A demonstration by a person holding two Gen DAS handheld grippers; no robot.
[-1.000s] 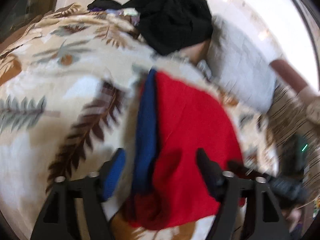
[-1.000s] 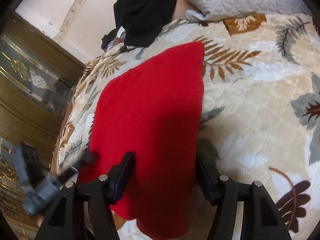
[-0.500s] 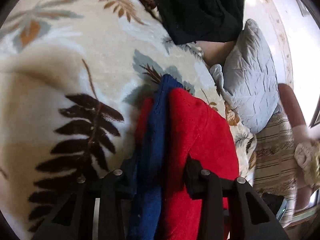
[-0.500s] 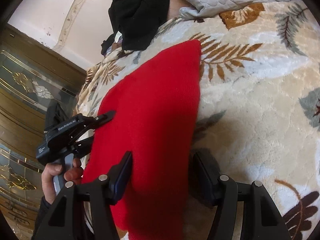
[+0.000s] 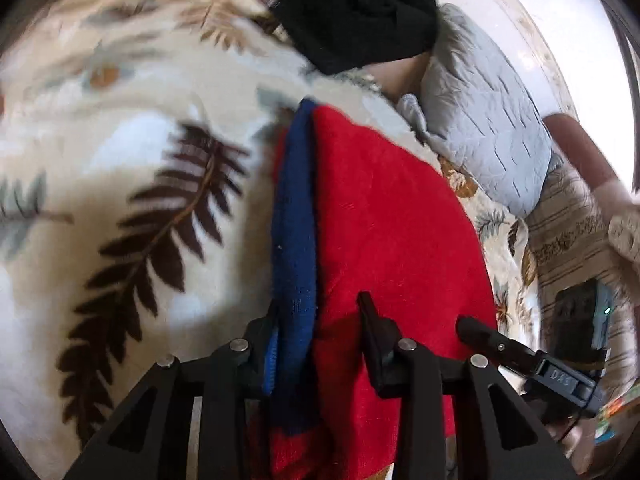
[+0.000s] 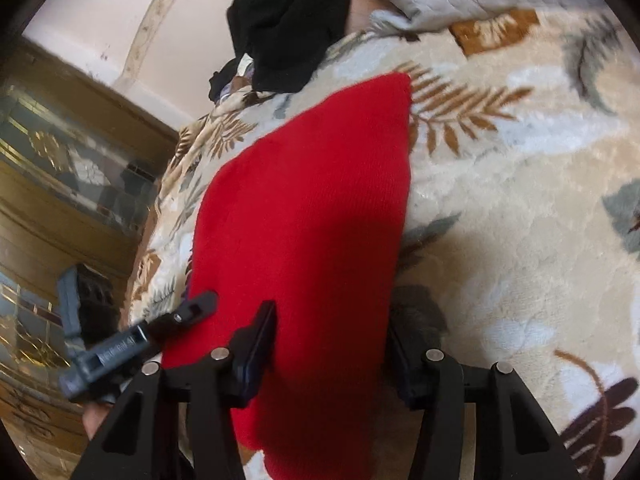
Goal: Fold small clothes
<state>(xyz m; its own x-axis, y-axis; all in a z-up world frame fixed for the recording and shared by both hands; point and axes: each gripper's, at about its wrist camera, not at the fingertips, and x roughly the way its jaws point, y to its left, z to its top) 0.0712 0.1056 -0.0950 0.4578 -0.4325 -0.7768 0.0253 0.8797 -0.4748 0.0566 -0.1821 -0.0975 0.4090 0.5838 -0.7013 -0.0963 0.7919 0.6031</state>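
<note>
A folded red knit garment (image 5: pixel 392 216) with a blue edge strip (image 5: pixel 294 216) lies on a leaf-patterned blanket (image 5: pixel 120 152). My left gripper (image 5: pixel 320 328) straddles the garment's near left edge, its jaws partly closed around the blue strip and red fold. In the right wrist view the same red garment (image 6: pixel 312 216) fills the middle. My right gripper (image 6: pixel 332 332) is open, with the garment's near right edge between its fingers. The left gripper also shows in the right wrist view (image 6: pixel 192 312), at the garment's left side.
A pile of black clothes (image 5: pixel 360 12) lies at the far end of the bed, beside a grey quilted pillow (image 5: pixel 488 128). A wooden cabinet with glass panels (image 6: pixel 60 184) stands to the left. A striped surface (image 5: pixel 572 232) lies at the right.
My left gripper has pulled back and lifted a little, so more of the blanket and the garment show. My right gripper has hardly moved and stays open.
</note>
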